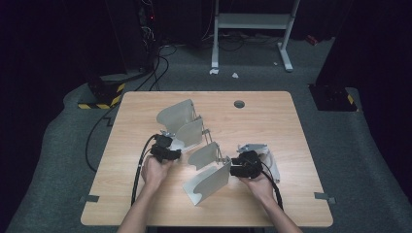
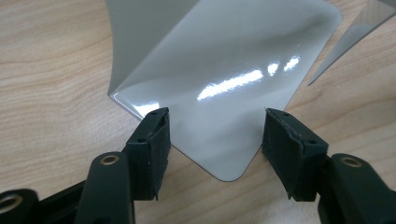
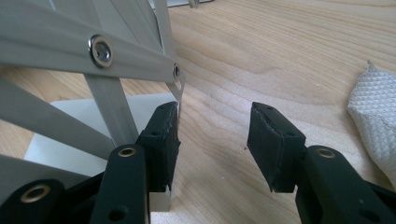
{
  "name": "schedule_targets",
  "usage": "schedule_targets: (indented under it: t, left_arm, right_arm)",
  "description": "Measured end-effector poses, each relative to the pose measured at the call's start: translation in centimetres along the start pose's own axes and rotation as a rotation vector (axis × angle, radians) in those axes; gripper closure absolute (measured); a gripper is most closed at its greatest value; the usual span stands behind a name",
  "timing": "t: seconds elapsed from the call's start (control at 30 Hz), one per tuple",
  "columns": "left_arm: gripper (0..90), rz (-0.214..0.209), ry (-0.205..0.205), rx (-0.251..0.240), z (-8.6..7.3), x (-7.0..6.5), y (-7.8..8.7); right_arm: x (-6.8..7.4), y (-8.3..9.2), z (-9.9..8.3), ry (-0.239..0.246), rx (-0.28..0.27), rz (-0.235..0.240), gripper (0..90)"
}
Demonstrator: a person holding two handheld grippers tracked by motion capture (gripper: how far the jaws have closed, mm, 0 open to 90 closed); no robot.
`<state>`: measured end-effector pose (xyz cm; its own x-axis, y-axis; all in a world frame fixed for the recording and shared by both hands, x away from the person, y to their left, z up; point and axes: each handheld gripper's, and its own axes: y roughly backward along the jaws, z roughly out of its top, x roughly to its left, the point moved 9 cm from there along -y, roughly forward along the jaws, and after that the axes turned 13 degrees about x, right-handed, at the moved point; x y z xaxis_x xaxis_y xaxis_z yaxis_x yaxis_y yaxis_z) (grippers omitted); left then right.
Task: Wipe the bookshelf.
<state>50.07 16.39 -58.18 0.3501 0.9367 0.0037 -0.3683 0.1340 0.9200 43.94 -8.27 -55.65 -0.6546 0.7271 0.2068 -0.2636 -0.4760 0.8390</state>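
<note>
An expanding grey bookend rack (image 1: 194, 145) is standing on the table (image 1: 272, 116). The left gripper (image 2: 215, 135), jaws wide, is straddling a panel corner; the right gripper (image 3: 212, 140) is gaping, holding nothing, beside the lattice.

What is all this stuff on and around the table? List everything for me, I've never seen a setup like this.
Table: one, light wood, centre.
Bookend racks: two, grey metal panels on folding bars, mid-table.
Cloth: one, white, textured, at table's right.
Grommet hole: one, dark, far table edge.
Metal frame: one, pale, on the floor behind.
Hazard-striped bases: two, black and yellow, floor corners.
Left hand-held gripper: black, open around a panel's corner.
Right hand-held gripper: black, open beside the folding bars.
</note>
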Motion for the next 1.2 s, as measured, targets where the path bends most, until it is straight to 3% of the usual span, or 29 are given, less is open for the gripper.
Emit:
schedule_targets:
  t: [0.1,0.3,0.37,0.47,1.0,1.2]
  left_arm:
    - [41.9,-0.002,-0.006,0.027,0.5,-0.1,-0.1]
    - [43.4,-0.012,-0.022,-0.002,1.0,-0.4,-0.4]
    - [44.4,-0.014,-0.033,0.010,1.2,-0.5,-0.4]
    - [47.5,-0.014,-0.048,0.038,1.7,-1.0,-0.5]
    - [49.9,-0.047,-0.115,0.013,3.6,-3.6,-1.3]
    - [49.8,-0.049,-0.133,0.035,4.4,-4.0,-1.6]
  right_arm:
    - [0.1,0.0,0.0,0.002,-0.002,-0.002,53.2]
    - [0.3,0.2,-0.2,0.000,-0.010,0.001,53.2]
    - [0.4,0.2,-0.3,0.003,-0.008,-0.002,53.2]
    - [0.6,0.5,-0.3,0.014,-0.012,-0.018,53.6]
    - [0.4,0.9,-0.7,0.005,-0.034,-0.020,52.8]
    - [0.6,0.8,-0.7,0.001,-0.031,-0.012,53.0]
